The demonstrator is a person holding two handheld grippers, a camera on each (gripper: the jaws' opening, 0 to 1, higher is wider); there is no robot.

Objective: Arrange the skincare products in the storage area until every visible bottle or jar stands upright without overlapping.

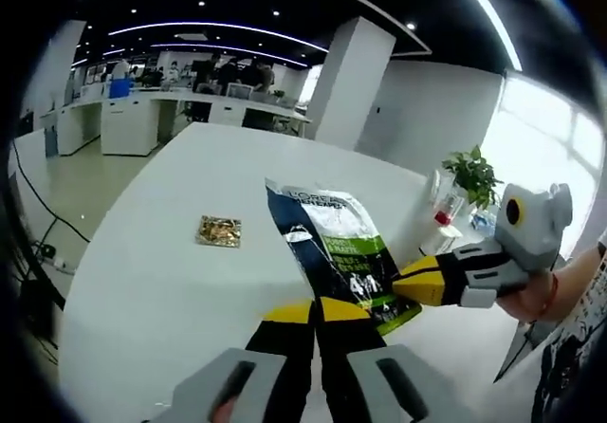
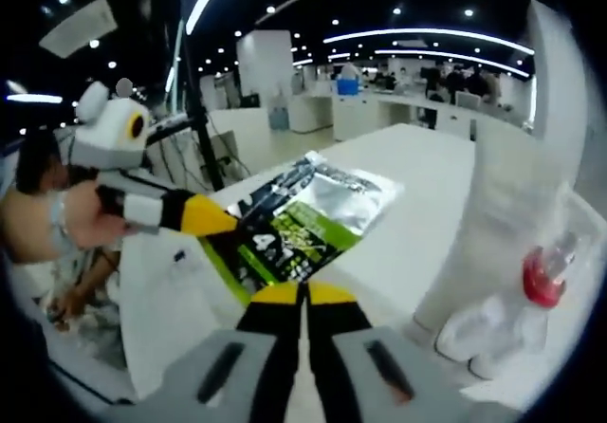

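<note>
Left gripper [image 1: 316, 311]: jaws were pressed together on the near bottom edge of the pouch [image 1: 341, 252], clamping it.
Right gripper [image 2: 305, 295]: jaws were closed on the pouch's [image 2: 303, 219] near edge; in the left gripper view it [image 1: 403, 285] came in from the right and pinched the pouch's right lower corner.
Pouch: foil bag with dark and green print, held between both grippers above the white table [image 1: 152, 281], tilted.
Sachet [image 1: 219, 230]: small gold packet lay flat on the table, left of the pouch and apart from it.
Bottle [image 2: 542, 281]: clear with a red part, probably a skincare product, stood far right against a white column; blurred.
Plant [image 1: 471, 174]: stood at the table's far right.
</note>
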